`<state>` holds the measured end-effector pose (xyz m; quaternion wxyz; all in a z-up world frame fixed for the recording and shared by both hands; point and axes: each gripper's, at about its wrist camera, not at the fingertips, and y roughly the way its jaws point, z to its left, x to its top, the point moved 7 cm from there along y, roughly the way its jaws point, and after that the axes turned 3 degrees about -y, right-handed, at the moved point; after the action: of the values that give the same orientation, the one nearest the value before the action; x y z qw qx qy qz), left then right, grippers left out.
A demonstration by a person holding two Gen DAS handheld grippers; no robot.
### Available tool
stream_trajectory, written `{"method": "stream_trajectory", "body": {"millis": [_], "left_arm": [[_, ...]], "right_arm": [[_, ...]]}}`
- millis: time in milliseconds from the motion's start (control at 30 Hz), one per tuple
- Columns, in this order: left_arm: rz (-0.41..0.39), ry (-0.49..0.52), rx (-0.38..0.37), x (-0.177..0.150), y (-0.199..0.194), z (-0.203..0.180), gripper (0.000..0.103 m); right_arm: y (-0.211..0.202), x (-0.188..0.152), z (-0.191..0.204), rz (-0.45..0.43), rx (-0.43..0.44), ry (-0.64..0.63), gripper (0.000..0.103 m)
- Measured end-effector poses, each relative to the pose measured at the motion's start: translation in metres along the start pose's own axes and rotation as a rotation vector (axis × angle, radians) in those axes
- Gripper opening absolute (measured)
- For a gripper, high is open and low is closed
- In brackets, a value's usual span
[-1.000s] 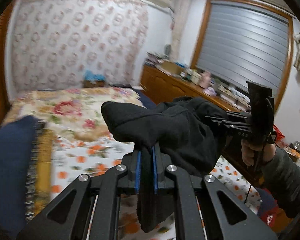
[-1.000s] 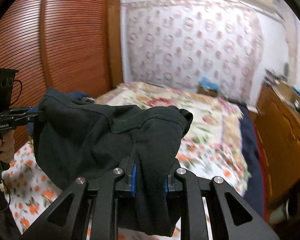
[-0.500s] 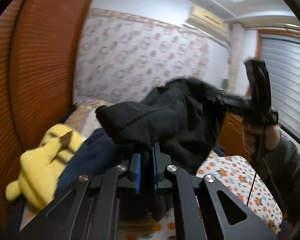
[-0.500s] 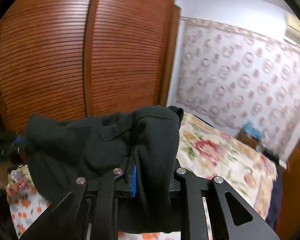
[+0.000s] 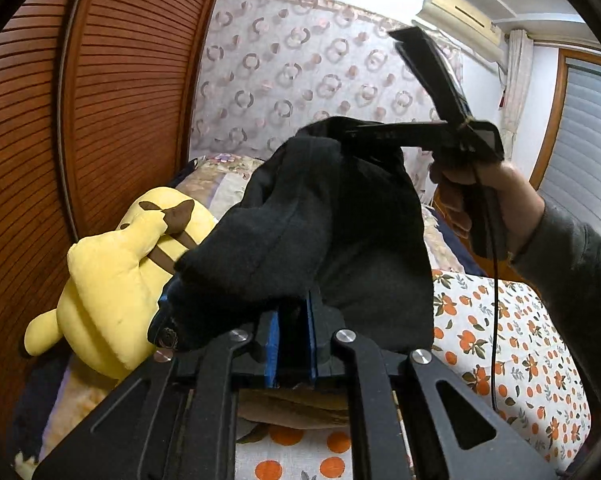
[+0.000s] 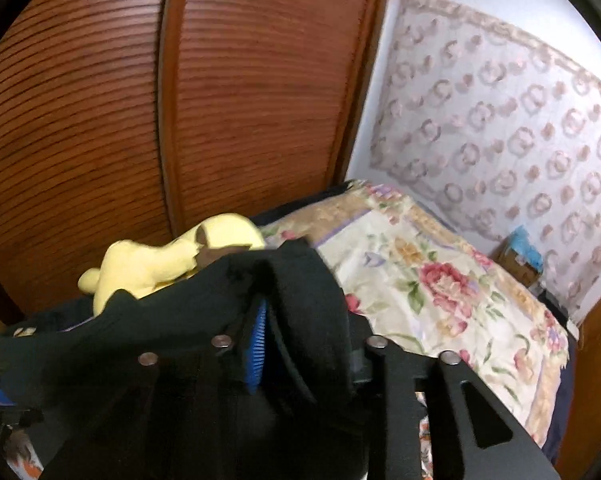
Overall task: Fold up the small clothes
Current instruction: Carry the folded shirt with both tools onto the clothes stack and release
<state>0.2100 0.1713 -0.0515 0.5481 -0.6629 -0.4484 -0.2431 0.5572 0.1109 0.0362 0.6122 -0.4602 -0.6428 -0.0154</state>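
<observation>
**Left wrist view: black garment held aloft over the bed**

We see our left gripper [image 5: 292,340] clamped on a fold of the black garment [image 5: 332,240], its blue pads pinching the cloth. Our right gripper [image 6: 300,344] has just been opening its jaws, with the garment between them (whether its pads press the cloth we cannot tell). Behind lie a yellow plush toy [image 5: 112,280], the floral bedspread [image 6: 440,280] and the louvred wardrobe doors [image 6: 240,100].

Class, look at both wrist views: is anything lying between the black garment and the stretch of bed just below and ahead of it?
Yes. A yellow plush toy lies on the bed by the wardrobe, left of the black garment. The left gripper is clamped on the cloth; the right gripper has just been opening, cloth between its fingers.
</observation>
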Motion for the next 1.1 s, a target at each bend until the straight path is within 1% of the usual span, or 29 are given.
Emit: {"method": "stream_trajectory", "body": {"millis": [67, 100, 133, 200, 233, 267, 300, 333, 367, 433, 467, 567, 600, 667, 767, 833, 900, 933, 967, 1033, 1100], "left_arm": [[-0.013, 0.020, 0.010, 0.003, -0.002, 0.001, 0.017], [-0.016, 0.029, 0.014, 0.003, -0.013, 0.003, 0.022], [-0.016, 0.038, 0.016, 0.004, -0.015, 0.003, 0.027], [-0.021, 0.045, 0.005, 0.005, -0.018, 0.003, 0.049], [-0.029, 0.049, -0.003, 0.008, -0.020, 0.003, 0.053], [-0.035, 0.051, 0.000, 0.010, -0.022, 0.004, 0.065], [-0.039, 0.048, 0.002, 0.011, -0.023, 0.005, 0.082], [-0.051, 0.046, 0.004, 0.014, -0.026, 0.007, 0.086], [-0.062, 0.049, 0.007, 0.014, -0.029, 0.006, 0.089], [-0.075, 0.056, 0.024, 0.017, -0.034, 0.008, 0.096], [-0.077, 0.057, 0.025, 0.017, -0.035, 0.009, 0.102], [-0.073, 0.072, 0.035, 0.018, -0.037, 0.009, 0.103], [-0.073, 0.074, 0.037, 0.018, -0.037, 0.009, 0.103], [-0.074, 0.077, 0.039, 0.018, -0.040, 0.006, 0.103], [-0.076, 0.096, 0.037, 0.016, -0.044, 0.000, 0.103], [-0.082, 0.112, 0.037, 0.016, -0.047, -0.007, 0.103], [-0.084, 0.124, 0.026, 0.015, -0.050, -0.016, 0.103], [-0.081, 0.129, 0.023, 0.014, -0.050, -0.020, 0.103], [-0.082, 0.136, 0.029, 0.013, -0.050, -0.025, 0.103], [-0.085, 0.154, 0.040, 0.012, -0.050, -0.035, 0.103], [-0.083, 0.166, 0.033, 0.009, -0.051, -0.047, 0.103]], "right_arm": [[-0.012, -0.001, -0.009, -0.038, -0.005, 0.042, 0.044], [-0.018, -0.003, -0.005, -0.053, -0.005, 0.060, 0.044], [-0.022, -0.005, -0.007, -0.065, -0.011, 0.078, 0.044], [-0.032, -0.011, -0.008, -0.088, -0.012, 0.105, 0.045], [-0.036, -0.013, -0.006, -0.095, -0.012, 0.111, 0.045], [-0.038, -0.015, -0.007, -0.106, -0.013, 0.115, 0.047], [-0.038, -0.019, -0.001, -0.109, -0.010, 0.115, 0.052], [-0.038, -0.022, 0.002, -0.108, 0.005, 0.114, 0.053], [-0.039, -0.031, 0.018, -0.104, 0.028, 0.117, 0.053], [-0.038, -0.046, 0.031, -0.078, 0.088, 0.133, 0.053], [-0.032, -0.051, 0.033, -0.054, 0.118, 0.142, 0.053], [-0.003, -0.069, 0.041, 0.012, 0.129, 0.146, 0.053], [0.004, -0.072, 0.042, 0.019, 0.122, 0.151, 0.053], [0.012, -0.075, 0.039, 0.016, 0.122, 0.189, 0.053], [0.004, -0.073, 0.031, 0.000, 0.130, 0.245, 0.053], [-0.010, -0.075, 0.031, -0.012, 0.108, 0.241, 0.053], [-0.036, -0.080, 0.036, -0.037, 0.079, 0.223, 0.053], [-0.052, -0.082, 0.037, -0.054, 0.066, 0.224, 0.053], [-0.077, -0.093, 0.049, -0.069, 0.053, 0.229, 0.053], [-0.109, -0.104, 0.059, -0.092, 0.027, 0.235, 0.053], [-0.146, -0.123, 0.068, -0.112, 0.012, 0.241, 0.053]]}}
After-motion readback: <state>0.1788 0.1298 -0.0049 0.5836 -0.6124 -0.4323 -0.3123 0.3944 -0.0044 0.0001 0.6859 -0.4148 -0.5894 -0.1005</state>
